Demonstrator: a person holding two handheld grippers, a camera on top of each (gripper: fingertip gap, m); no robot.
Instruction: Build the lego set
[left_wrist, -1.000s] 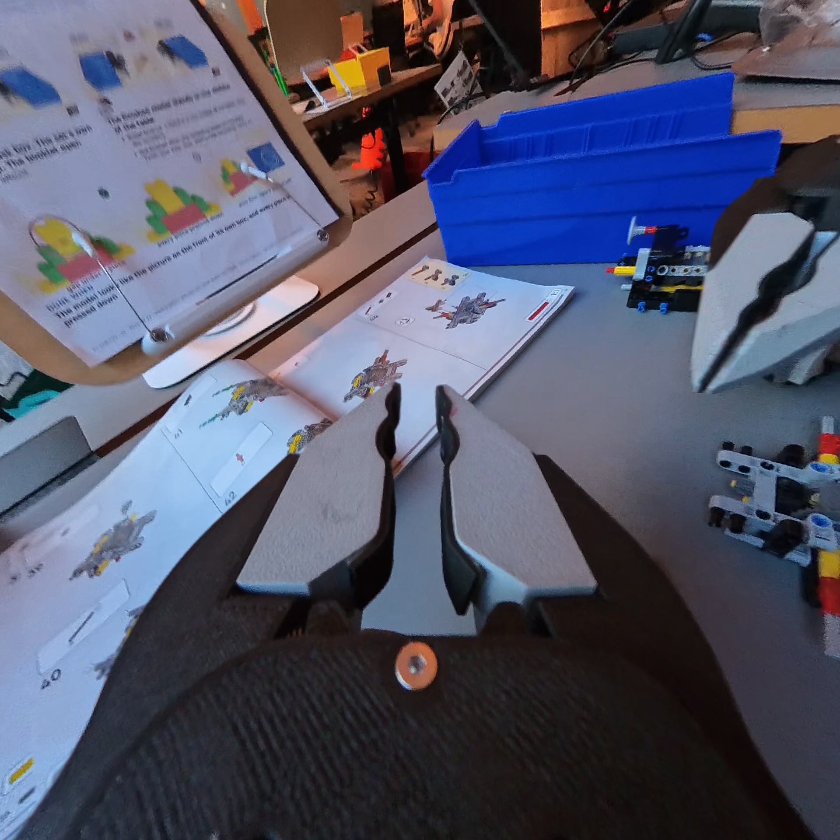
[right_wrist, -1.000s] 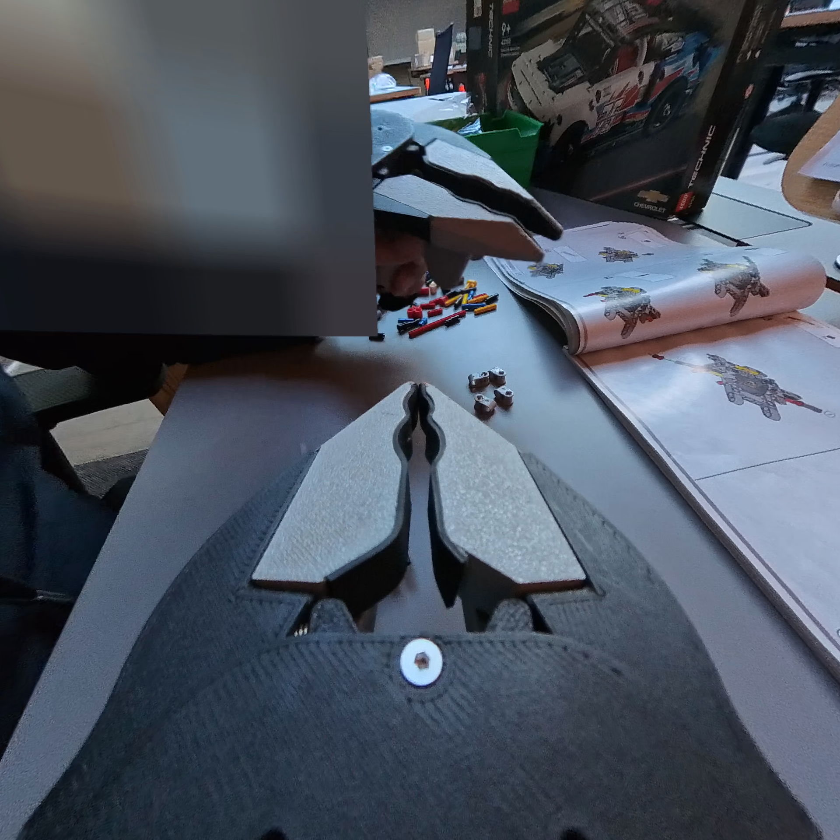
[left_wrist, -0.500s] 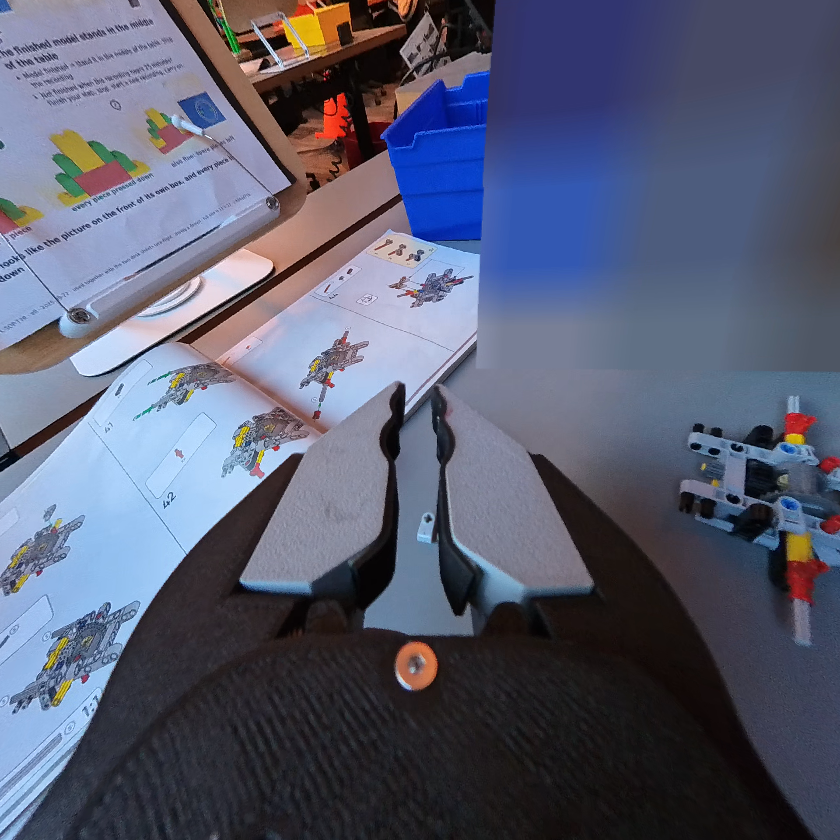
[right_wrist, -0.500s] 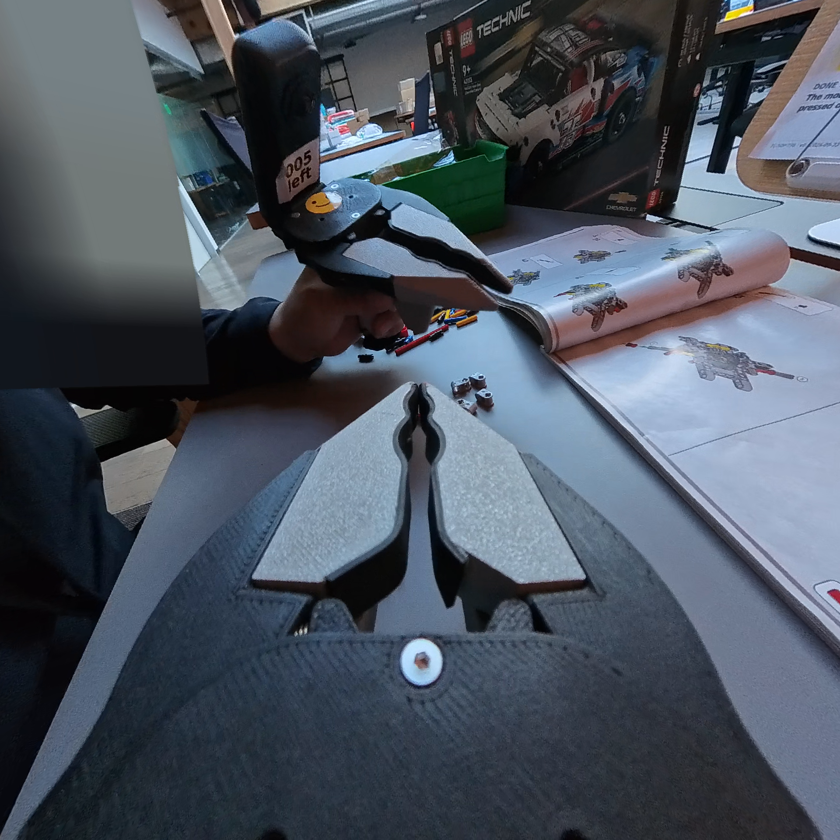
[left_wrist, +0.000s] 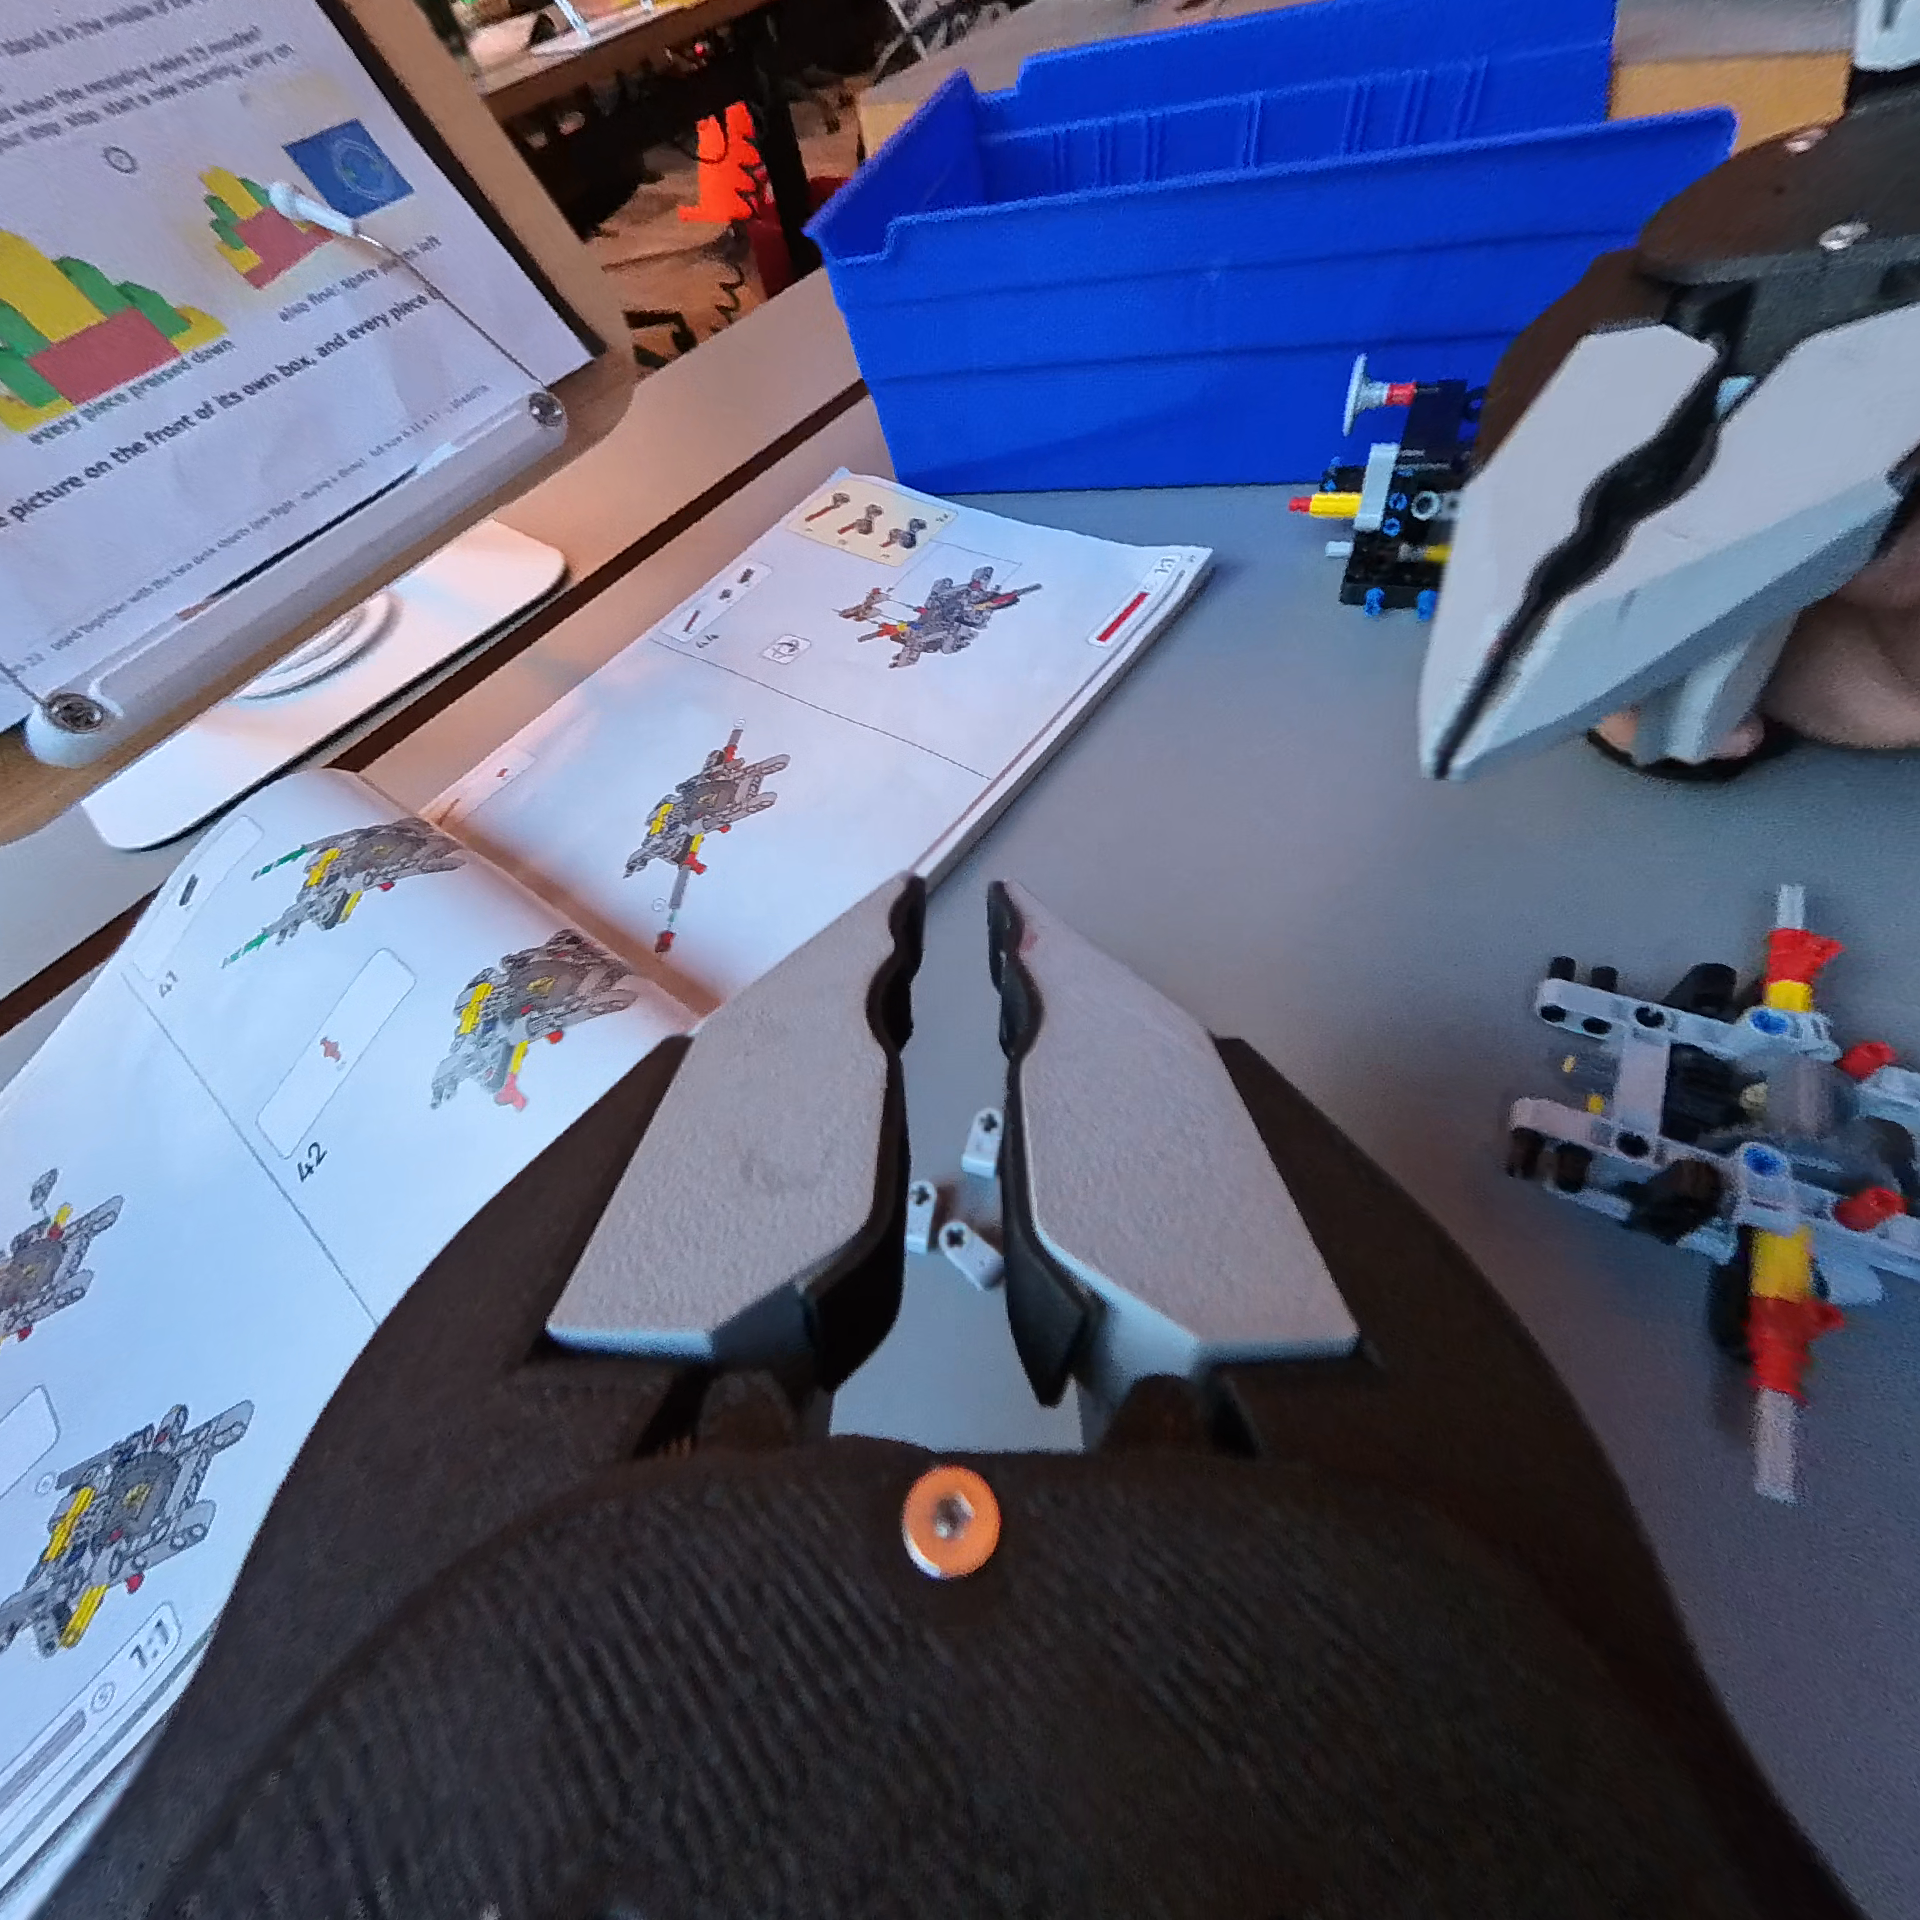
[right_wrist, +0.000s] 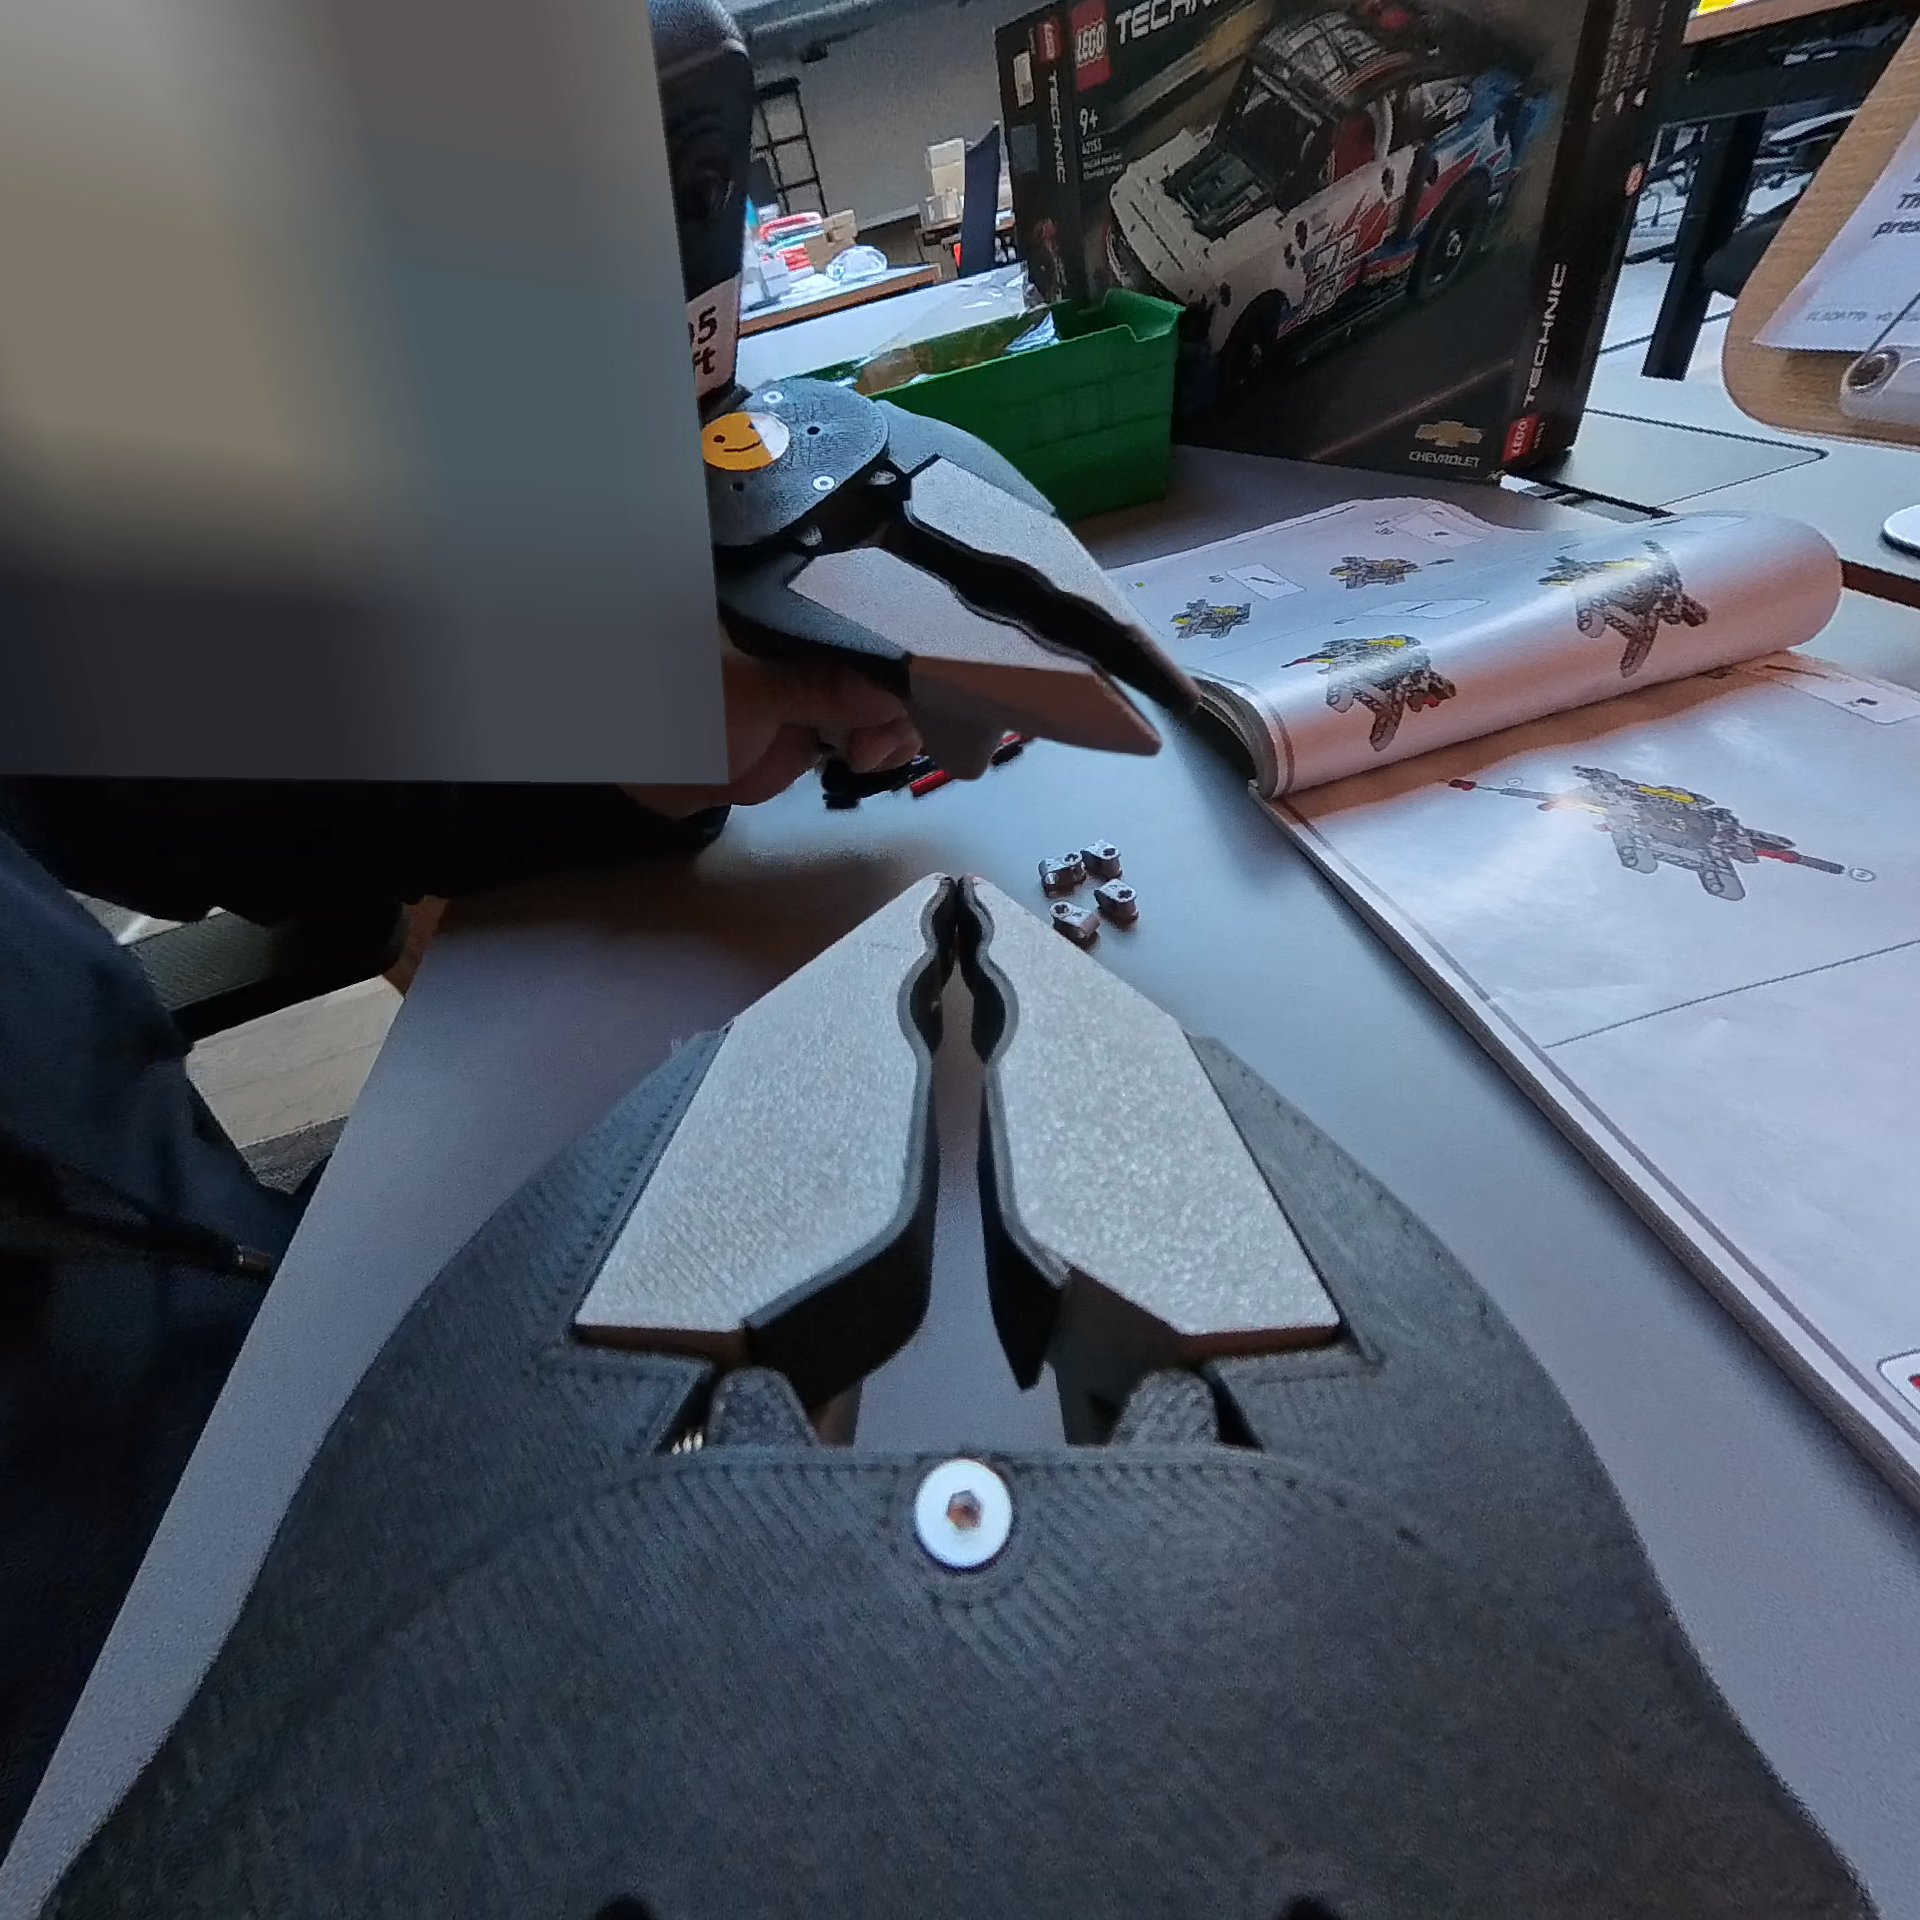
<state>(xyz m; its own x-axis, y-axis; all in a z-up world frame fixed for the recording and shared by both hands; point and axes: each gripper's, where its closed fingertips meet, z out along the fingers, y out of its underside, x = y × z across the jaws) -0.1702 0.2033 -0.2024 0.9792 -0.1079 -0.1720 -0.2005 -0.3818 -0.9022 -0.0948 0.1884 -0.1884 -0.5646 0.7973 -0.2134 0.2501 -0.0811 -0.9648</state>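
A blue bin (left_wrist: 1195, 343) is standing behind the open booklet (left_wrist: 831, 707) on the grey table (left_wrist: 1299, 852). The half-built model (left_wrist: 1725, 1132) is lying right, its red-and-yellow rod pointing away. The left gripper (left_wrist: 954, 904) is hovering, jaws slightly apart (nothing between them), over small grey connectors (left_wrist: 951, 1210). The right gripper (right_wrist: 958, 885) is closed, empty.

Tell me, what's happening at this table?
A person holds a two-finger gripper in each hand over a grey table. The left gripper, slightly open and empty, hovers above small grey connector pieces beside an open instruction booklet. The right gripper is closed. A half-built brick model lies nearby.
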